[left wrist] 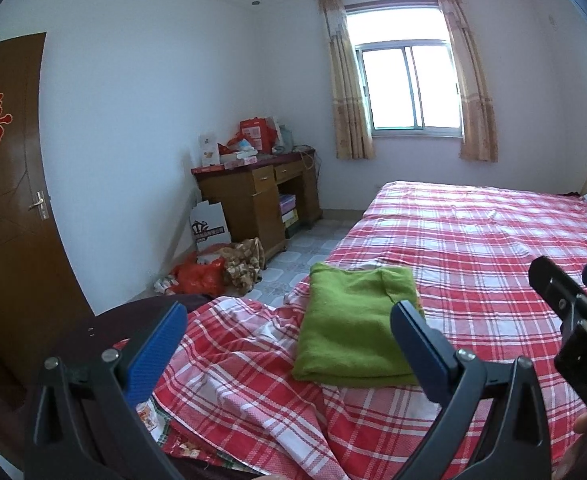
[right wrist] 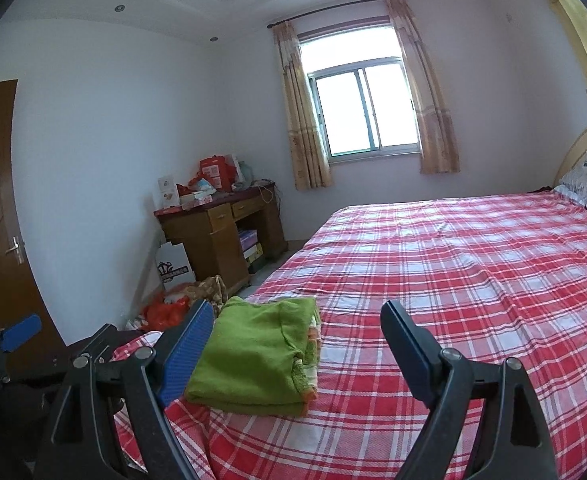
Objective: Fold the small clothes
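A folded green garment (left wrist: 349, 324) lies on the red plaid bed sheet (left wrist: 473, 248) near the bed's foot corner. It also shows in the right wrist view (right wrist: 253, 352), with an orange-trimmed piece under it. My left gripper (left wrist: 289, 324) is open and empty, held above and short of the garment. My right gripper (right wrist: 297, 324) is open and empty, also above the near edge of the garment; it shows at the right of the left wrist view (left wrist: 569, 280). The left gripper's blue pad shows at the far left of the right wrist view (right wrist: 21, 332).
A wooden desk (left wrist: 261, 196) piled with boxes stands by the far wall. Bags and a cardboard box (left wrist: 209, 224) lie on the floor beside it. A brown door (left wrist: 9, 200) is on the left. Pillows (right wrist: 585, 184) lie at the headboard. A curtained window (left wrist: 409, 88) is behind.
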Available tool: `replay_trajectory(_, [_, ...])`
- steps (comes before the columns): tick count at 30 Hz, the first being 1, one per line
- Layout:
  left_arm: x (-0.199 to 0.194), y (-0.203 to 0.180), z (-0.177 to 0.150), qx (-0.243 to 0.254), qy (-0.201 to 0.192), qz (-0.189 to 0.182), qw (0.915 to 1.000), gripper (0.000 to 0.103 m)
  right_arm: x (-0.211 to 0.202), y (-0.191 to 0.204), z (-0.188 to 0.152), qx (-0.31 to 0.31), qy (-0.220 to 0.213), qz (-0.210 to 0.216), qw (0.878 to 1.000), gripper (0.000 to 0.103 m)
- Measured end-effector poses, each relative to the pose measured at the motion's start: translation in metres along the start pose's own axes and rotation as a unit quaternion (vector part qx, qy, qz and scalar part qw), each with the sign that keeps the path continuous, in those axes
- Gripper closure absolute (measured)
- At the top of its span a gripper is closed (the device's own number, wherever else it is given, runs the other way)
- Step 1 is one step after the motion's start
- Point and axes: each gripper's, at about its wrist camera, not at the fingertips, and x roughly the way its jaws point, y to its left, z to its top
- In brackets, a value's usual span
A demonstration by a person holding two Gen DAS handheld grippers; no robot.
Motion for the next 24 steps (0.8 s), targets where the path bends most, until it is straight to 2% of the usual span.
replay_trajectory(3, [0.0, -0.002, -0.001, 0.0, 0.002, -0.011, 0.9999, 0.0, -0.002, -0.002, 0.0, 0.003, -0.004, -0.001, 1.0, 0.017])
replay_trajectory(18, [0.008, -0.011, -0.003, 0.012, 0.016, -0.007, 0.9998, 0.0, 0.004, -0.005, -0.005, 0.01, 0.007, -0.005, 1.0, 0.017])
replay_trajectory(24, [0.013, -0.007, -0.004, 0.0, 0.032, -0.013, 0.9994, 0.0, 0.005, -0.005, -0.007, 0.013, 0.008, -0.007, 1.0, 0.017])
